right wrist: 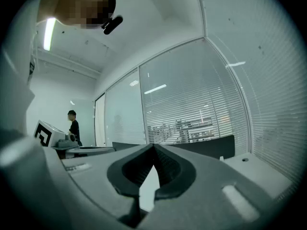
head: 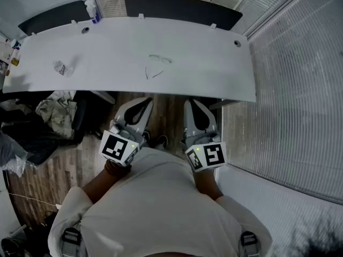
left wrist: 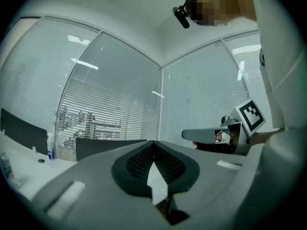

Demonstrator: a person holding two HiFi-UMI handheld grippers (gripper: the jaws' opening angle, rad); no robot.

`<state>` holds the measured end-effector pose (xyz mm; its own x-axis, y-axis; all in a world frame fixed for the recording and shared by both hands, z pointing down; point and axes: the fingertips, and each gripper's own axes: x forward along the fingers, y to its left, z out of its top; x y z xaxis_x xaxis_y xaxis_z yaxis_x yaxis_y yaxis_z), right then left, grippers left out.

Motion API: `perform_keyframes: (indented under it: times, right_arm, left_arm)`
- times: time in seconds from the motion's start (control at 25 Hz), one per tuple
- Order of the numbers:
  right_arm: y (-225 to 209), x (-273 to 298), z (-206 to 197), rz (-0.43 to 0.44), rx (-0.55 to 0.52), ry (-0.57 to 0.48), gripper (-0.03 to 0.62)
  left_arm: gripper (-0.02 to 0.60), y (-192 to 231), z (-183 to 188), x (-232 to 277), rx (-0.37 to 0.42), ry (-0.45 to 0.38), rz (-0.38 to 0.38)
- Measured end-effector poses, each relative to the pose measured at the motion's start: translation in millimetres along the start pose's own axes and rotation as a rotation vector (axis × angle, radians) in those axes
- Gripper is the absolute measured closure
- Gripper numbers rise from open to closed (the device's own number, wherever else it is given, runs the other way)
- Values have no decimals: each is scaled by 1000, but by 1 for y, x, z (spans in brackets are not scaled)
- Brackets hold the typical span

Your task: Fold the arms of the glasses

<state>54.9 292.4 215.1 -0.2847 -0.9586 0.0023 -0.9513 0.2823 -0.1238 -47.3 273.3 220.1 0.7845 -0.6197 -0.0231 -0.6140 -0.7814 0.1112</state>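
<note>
Glasses [head: 159, 59]: thin wire frame, lying mid-way along the long white desk [head: 214, 79], arms apparently splayed toward its near edge, unfolded
Left gripper [head: 142, 101]: grey, jaws together, empty, level, short of the near edge, probably poised to reach
Right gripper [head: 193, 103]: likewise closed on nothing

Thin wire-framed glasses [head: 159, 59], lying near the middle of the white counter [head: 225, 68]. Arms unfolded, reaching toward the near edge. Too small and faint for finer detail.
</note>
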Motion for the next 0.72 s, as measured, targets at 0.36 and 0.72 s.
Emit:
perform_keyframes:
  times: [0.36, 0.72]
  right_arm:
    - [-1, 1, 5, 7, 26, -7, 594]
    - [-30, -15, 4, 13, 55, -20, 594]
  left_arm:
    - [578, -3, 0, 4, -11, 5, -3]
    - [578, -12, -8, 20, 22, 22, 34]
